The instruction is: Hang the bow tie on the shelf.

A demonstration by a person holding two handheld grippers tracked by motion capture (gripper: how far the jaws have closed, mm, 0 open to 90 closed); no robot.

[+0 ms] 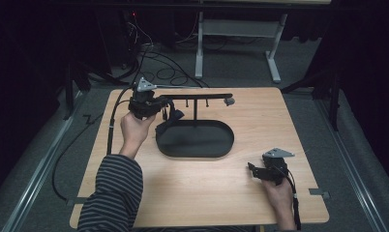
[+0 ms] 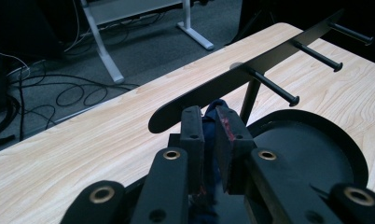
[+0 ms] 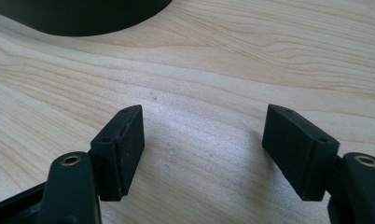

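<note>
A black stand has an oval tray [image 1: 197, 143] as its base and a post carrying a level bar [image 1: 202, 96] with several pegs. My left gripper [image 1: 166, 110] is up at the bar's left end. In the left gripper view its jaws stand close together [image 2: 210, 117], and a dark blue piece of cloth [image 2: 212, 107] fills the narrow gap between the pads, just under the bar [image 2: 251, 74]. In the high view the cloth [image 1: 172, 117] hangs down toward the tray's left rim. My right gripper [image 1: 253, 169] rests low over the table at the right, open [image 3: 204, 140], with only bare wood between its pads.
The wooden table [image 1: 207, 193] carries the stand at its middle. The pegs [image 2: 275, 89] stick out of the bar toward the tray [image 2: 316, 154]. Beyond the far edge are a white frame's legs [image 1: 199, 53] and cables [image 1: 158, 72] on the floor.
</note>
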